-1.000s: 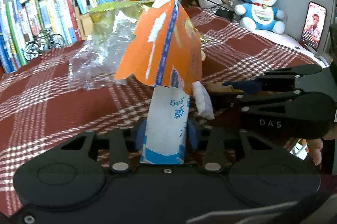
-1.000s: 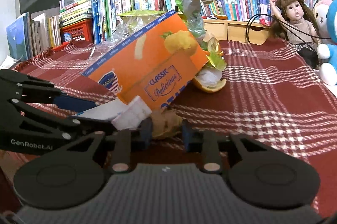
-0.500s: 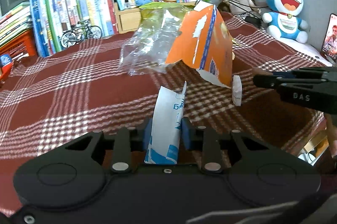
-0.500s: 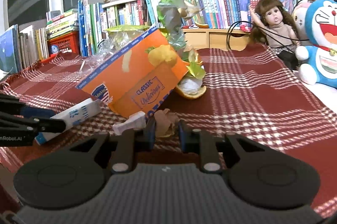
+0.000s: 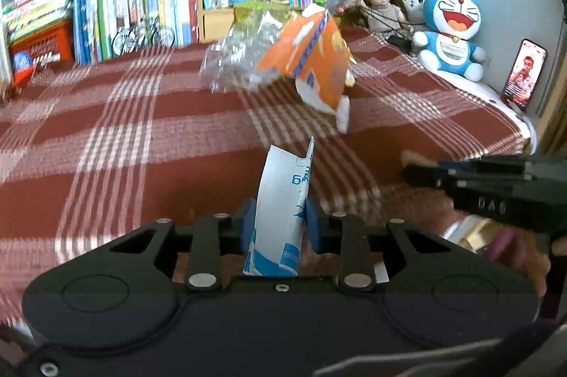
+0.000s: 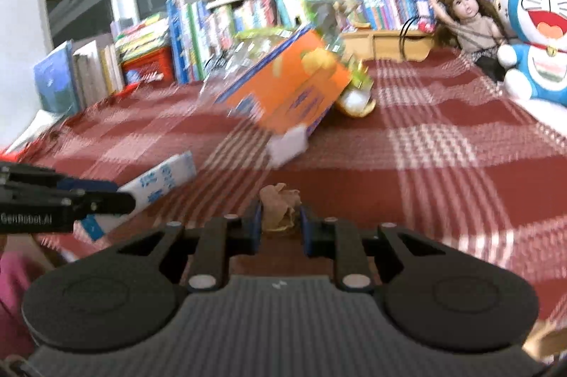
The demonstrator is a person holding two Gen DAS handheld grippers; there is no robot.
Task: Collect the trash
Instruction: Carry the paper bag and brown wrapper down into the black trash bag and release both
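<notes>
My left gripper [image 5: 280, 221] is shut on a white and blue paper wrapper [image 5: 281, 210], which stands up between the blue pads; the same white and blue wrapper [image 6: 159, 182] shows at the left of the right wrist view. My right gripper [image 6: 280, 223] is shut on a crumpled brown paper scrap [image 6: 278, 207]. Farther back on the red plaid cloth [image 5: 141, 146] lies an orange snack box [image 5: 312, 65] with a crumpled clear plastic bag [image 5: 234, 65] behind it and a small white scrap [image 5: 343, 116] at its foot. An orange peel [image 6: 354, 102] lies beside the orange box [image 6: 290, 93].
Rows of books [image 5: 159, 5] line the back edge, with a model bicycle [image 5: 141, 35] in front. A doll [image 5: 381, 6], a blue plush toy [image 5: 452, 33] and a lit phone [image 5: 524, 72] stand at the right. The table edge drops at the right.
Both grippers have drawn back from the trash pile, each keeping its piece. The orange box and the bag now look smaller and farther away. The current views are motion-blurred.
</notes>
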